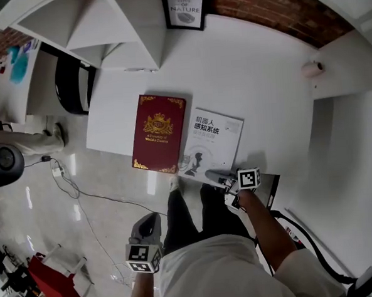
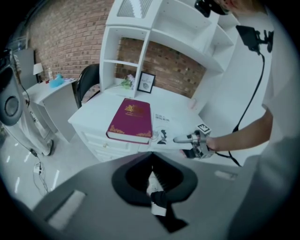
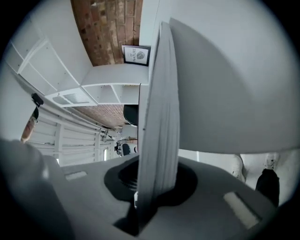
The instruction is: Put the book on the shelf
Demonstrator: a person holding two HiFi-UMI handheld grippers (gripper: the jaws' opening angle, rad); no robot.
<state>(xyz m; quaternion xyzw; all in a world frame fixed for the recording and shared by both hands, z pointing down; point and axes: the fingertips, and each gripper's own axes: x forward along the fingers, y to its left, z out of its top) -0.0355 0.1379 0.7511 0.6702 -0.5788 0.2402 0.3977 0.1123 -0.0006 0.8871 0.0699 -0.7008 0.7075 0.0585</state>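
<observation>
Desk [image 1: 258, 90]: red book [image 1: 160, 132], white book [image 1: 214, 140] | right claw [image 1: 211, 174] grips white book's edge | left claw [image 1: 152, 219] closed, empty

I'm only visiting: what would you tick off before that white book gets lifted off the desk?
1. Right gripper closed on the near edge of the white book: ok.
2. Grip deep enough to carry the whole book: cannot tell.
3. White book not pinned under the red book, which lies beside it: ok.
4. Left gripper shut, holding nothing, low and away from the desk: ok.
5. Shelf above the desk has open room for a book: ok.
</observation>
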